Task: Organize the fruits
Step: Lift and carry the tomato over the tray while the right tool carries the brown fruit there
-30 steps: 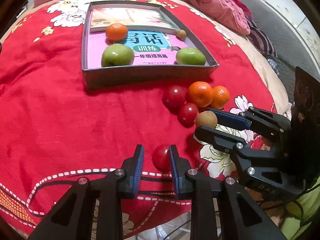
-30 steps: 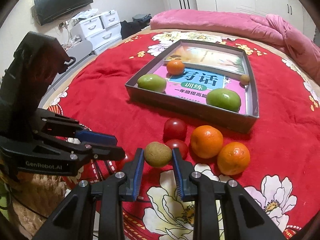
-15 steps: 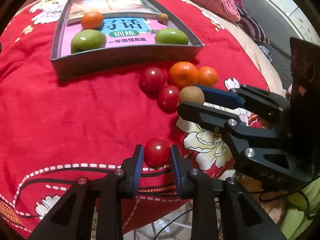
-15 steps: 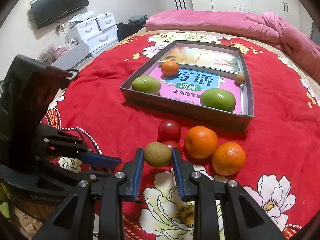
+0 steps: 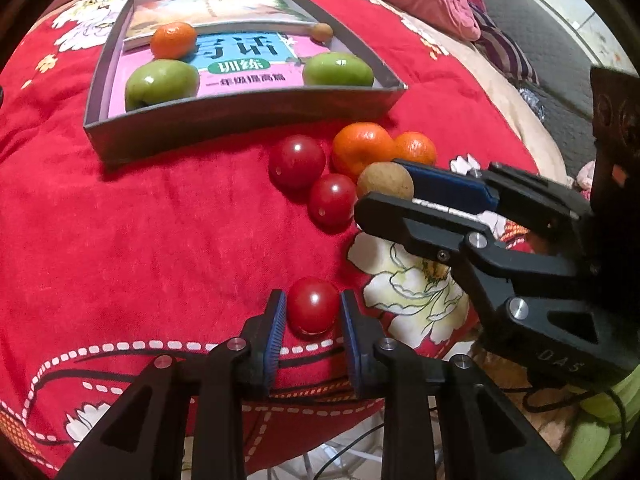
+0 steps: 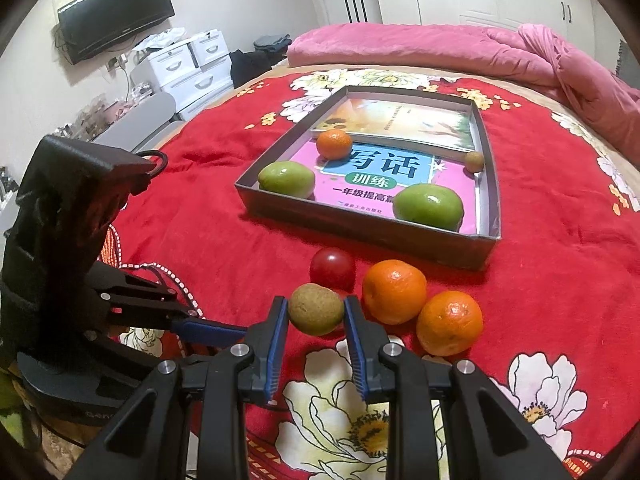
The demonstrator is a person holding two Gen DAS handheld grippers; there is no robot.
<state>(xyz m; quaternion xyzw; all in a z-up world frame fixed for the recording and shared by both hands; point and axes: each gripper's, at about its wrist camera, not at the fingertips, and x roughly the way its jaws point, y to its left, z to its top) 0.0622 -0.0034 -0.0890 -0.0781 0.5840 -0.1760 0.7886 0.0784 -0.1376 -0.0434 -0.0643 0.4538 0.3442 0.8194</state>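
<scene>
My left gripper (image 5: 313, 307) is shut on a small red tomato (image 5: 313, 306) near the bed's front edge. My right gripper (image 6: 316, 311) is shut on a brown kiwi (image 6: 316, 309), which also shows in the left wrist view as the kiwi (image 5: 385, 180) between the right gripper's fingers (image 5: 448, 190). Beside the kiwi lie two oranges (image 6: 394, 291) (image 6: 449, 322) and a red tomato (image 6: 333, 269); the left wrist view shows two loose tomatoes (image 5: 297, 160) (image 5: 332, 199). Behind them a grey tray (image 6: 360, 226) holds two green fruits (image 6: 286, 178) (image 6: 429, 205), an orange (image 6: 334, 143) and a small brown fruit (image 6: 474, 160).
The tray stands on a red flowered blanket (image 6: 224, 216) and has books (image 6: 400, 120) lying in it. A pink quilt (image 6: 440, 52) lies at the bed's far end. White drawers (image 6: 188, 68) and a wall screen (image 6: 116, 8) stand at the left.
The left gripper, still shut on its tomato, has drifted so the tray and loose fruits sit further left and lower in its view. The right gripper kept still with the kiwi.
</scene>
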